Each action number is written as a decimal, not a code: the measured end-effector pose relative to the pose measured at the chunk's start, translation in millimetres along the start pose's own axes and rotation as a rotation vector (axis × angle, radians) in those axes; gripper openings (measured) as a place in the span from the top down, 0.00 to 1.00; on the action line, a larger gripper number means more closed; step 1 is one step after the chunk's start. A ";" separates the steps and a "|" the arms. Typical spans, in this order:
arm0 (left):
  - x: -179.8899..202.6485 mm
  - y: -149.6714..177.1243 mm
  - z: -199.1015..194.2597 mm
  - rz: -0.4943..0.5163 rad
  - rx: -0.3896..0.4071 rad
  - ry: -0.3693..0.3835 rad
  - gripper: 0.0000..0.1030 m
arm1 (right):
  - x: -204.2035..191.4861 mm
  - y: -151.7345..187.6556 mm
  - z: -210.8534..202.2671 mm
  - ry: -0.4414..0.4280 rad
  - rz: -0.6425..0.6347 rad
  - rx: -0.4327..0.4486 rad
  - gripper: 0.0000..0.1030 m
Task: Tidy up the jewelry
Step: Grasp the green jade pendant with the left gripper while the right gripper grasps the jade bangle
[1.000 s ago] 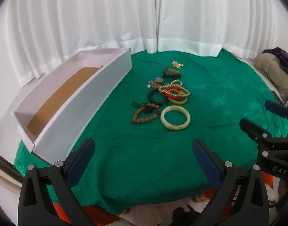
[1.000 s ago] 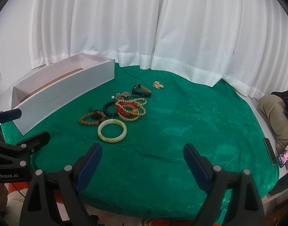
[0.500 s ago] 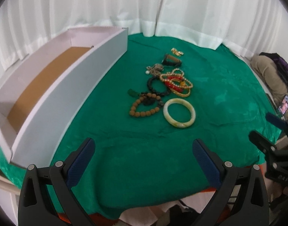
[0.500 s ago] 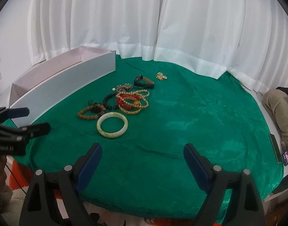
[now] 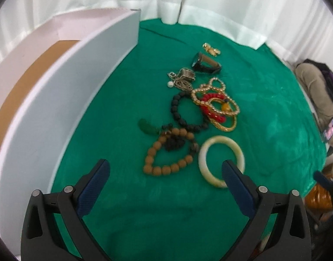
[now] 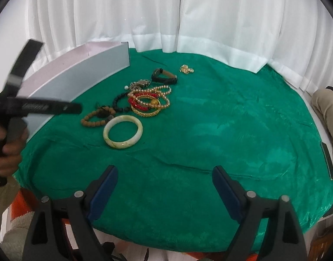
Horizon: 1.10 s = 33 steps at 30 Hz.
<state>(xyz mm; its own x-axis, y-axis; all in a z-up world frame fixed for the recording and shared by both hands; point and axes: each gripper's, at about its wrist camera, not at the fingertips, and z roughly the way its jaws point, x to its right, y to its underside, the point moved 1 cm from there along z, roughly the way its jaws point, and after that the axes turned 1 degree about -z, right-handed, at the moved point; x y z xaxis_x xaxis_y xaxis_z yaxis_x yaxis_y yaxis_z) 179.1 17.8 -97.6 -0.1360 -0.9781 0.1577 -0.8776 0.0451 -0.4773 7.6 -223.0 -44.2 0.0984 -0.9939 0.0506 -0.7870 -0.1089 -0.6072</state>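
Crushed velvety green cloth [image 6: 210,113], soft sheen. Glossy, smooth jade-like bangle [image 6: 123,134]. Matt wooden beads [image 5: 166,152]. Shiny gold-metal bracelets [image 5: 218,106]. Smooth white cardboard box [image 5: 68,100].

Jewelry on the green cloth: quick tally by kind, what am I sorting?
Bangles: 2, pale jade, gold
Beaded bracelets: 4, brown, black, red, gold bead
Watch: 1
Chain tangle: 1
Gold earring cluster: 1
Green pendant: 1
Total: 10
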 end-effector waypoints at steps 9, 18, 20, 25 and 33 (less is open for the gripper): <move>-17.8 -26.2 57.0 -0.167 -0.073 0.030 0.30 | 3.8 2.9 12.9 -0.007 0.008 -0.030 0.12; -25.2 -36.3 61.5 -0.259 -0.086 0.080 0.95 | 5.9 2.3 23.2 -0.019 0.018 -0.043 0.12; -34.3 -38.5 48.7 -0.301 -0.061 0.122 0.95 | 7.4 2.4 23.1 -0.017 0.022 -0.041 0.12; -38.5 -45.3 -3.7 -0.330 0.024 0.208 0.95 | 14.1 1.4 27.6 -0.008 0.046 -0.051 0.12; -38.1 -37.0 -56.9 -0.294 0.101 0.197 0.95 | 11.5 -12.3 30.1 -0.087 0.017 -0.017 0.12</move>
<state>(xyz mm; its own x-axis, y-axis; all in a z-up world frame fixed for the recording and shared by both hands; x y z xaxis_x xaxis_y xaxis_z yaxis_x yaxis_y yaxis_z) 190.6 64.9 -36.8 0.0213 -0.8880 0.4594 -0.8439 -0.2623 -0.4679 36.7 -232.5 -59.9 0.1364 -0.9902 -0.0289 -0.7990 -0.0927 -0.5942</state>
